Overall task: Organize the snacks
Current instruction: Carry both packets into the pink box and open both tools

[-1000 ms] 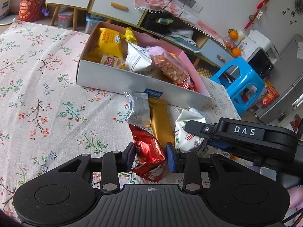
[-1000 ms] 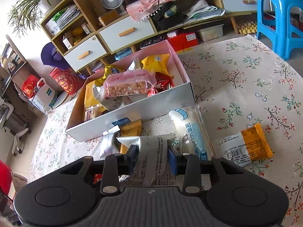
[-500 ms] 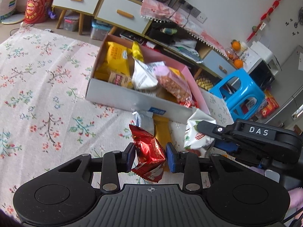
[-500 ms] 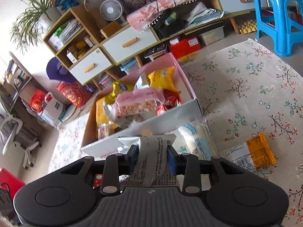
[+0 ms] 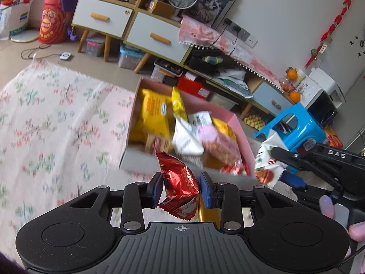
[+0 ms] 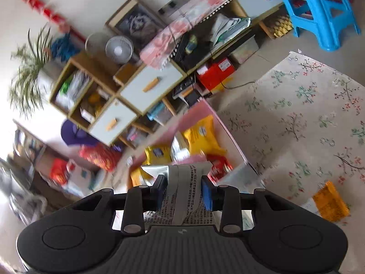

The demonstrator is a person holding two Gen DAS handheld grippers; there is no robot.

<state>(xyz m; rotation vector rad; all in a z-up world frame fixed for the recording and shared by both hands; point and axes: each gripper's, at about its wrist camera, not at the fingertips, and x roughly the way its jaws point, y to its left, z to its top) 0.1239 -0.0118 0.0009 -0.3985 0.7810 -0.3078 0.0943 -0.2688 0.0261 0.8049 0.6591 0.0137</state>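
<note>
We see the left claw [image 5: 181, 186] pinching a red foil snack packet [image 5: 180, 186] between its 2 blue pads; the packet sits upright in the gap, its crimped top poking above the fingertips and its lower edge hanging below them, in front of the near wall of the pink snack box [image 5: 239, 127]. The right claw [image 6: 183, 188] pinches a silver printed packet [image 6: 182, 191], whose flat printed back fills the space between its pads and rises just above them.

The left wrist view shows what the right cannot: the front of that second packet [image 5: 268, 162], white with red and green print, held out beside the box's right end by the right claw [image 5: 279, 154], above the floral tabletop [image 5: 50, 123]. It also shows a gold packet [image 5: 206, 212] below the left claw. The right wrist view alone shows an orange packet [image 6: 330, 202] lying on the tabletop [image 6: 308, 118], well apart from the box [image 6: 225, 130].
</note>
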